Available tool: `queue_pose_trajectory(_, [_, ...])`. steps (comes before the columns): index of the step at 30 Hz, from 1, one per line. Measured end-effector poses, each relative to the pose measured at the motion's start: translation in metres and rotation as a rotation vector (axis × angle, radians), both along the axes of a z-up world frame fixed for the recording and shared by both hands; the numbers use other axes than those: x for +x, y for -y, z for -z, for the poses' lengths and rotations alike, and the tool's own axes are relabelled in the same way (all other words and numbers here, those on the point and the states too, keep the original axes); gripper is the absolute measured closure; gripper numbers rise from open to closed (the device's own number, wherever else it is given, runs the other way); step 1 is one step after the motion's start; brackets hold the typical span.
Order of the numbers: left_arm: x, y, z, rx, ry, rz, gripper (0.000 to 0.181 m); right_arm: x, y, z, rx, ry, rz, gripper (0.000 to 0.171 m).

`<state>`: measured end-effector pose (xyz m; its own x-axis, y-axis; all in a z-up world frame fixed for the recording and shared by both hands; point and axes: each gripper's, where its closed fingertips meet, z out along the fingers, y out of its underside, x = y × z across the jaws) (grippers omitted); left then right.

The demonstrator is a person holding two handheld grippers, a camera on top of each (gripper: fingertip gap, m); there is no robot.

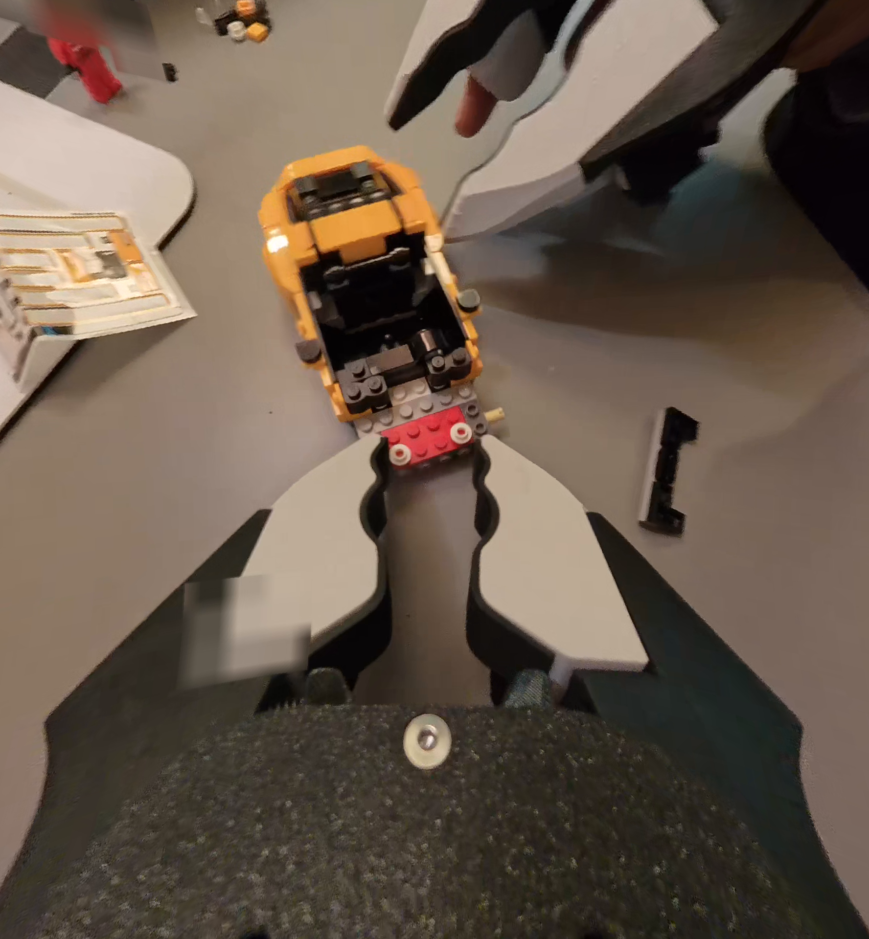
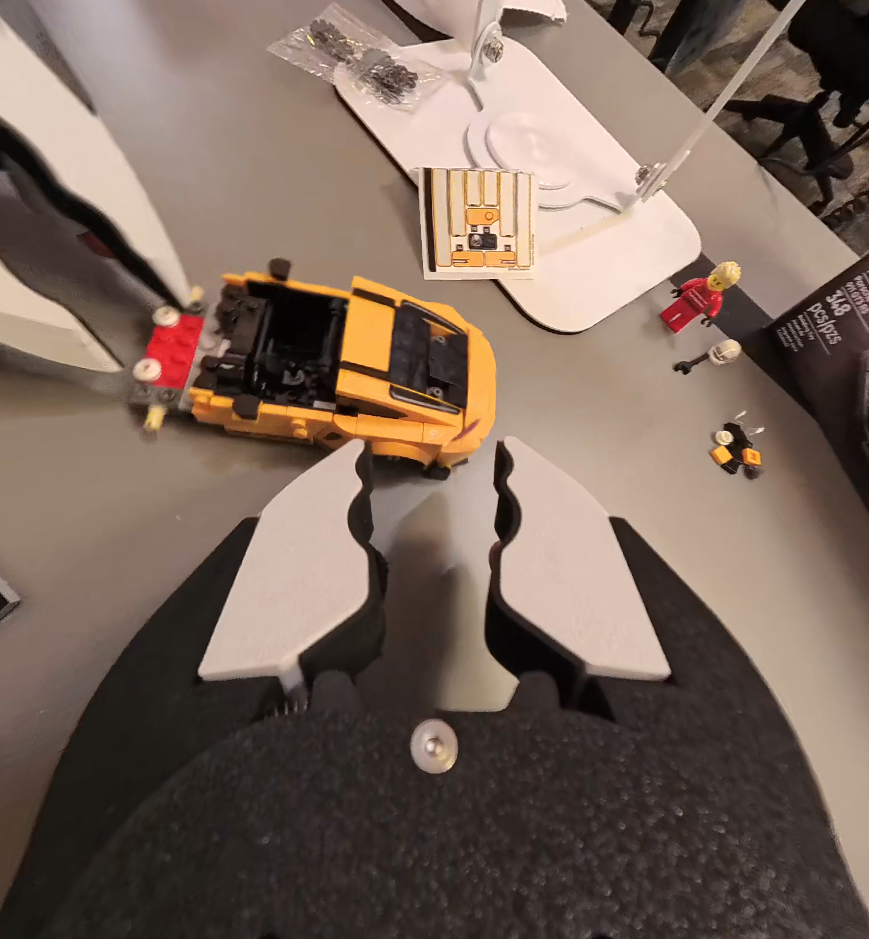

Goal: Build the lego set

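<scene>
An orange lego car with an open black interior lies on the grey table. A red plate with two white round studs sits at its near end. My left gripper is shut on that red end, one fingertip on each side; it also shows in the right wrist view. My right gripper is open and empty, its tips just short of the car's orange side near the hood. In the left wrist view the right gripper hovers at the car's far right side.
A black-and-white lego piece lies right of the car. A sticker sheet rests on a white stand base. A red minifigure, white helmet, small loose pieces, a parts bag and the set's box lie beyond.
</scene>
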<state>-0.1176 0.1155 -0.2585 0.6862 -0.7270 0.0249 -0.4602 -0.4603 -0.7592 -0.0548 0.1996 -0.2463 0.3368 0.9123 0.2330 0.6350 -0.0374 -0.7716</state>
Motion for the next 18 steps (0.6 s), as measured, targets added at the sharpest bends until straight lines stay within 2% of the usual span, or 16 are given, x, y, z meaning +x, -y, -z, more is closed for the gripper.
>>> queue_pose_trajectory(1, [0.0, 0.0, -0.003, 0.016, 0.011, 0.004, 0.155, 0.001, -0.002, -0.001, 0.011, -0.002, 0.008, 0.127])
queue_pose_trajectory(7, [-0.016, -0.018, -0.032, 0.192, 0.054, -0.096, 0.15, -0.001, -0.001, -0.022, 0.0, -0.115, -0.002, 0.129])
queue_pose_trajectory(10, [-0.022, -0.021, -0.057, 0.323, 0.083, -0.143, 0.163, -0.006, 0.009, -0.042, 0.005, -0.215, -0.055, 0.134])
queue_pose_trajectory(12, [-0.025, -0.021, -0.072, 0.389, 0.106, -0.174, 0.181, -0.01, 0.026, -0.047, -0.022, -0.223, -0.146, 0.138])
queue_pose_trajectory(18, [-0.031, -0.015, -0.089, 0.416, 0.152, -0.22, 0.181, -0.007, 0.108, -0.024, -0.136, -0.051, -0.572, 0.145])
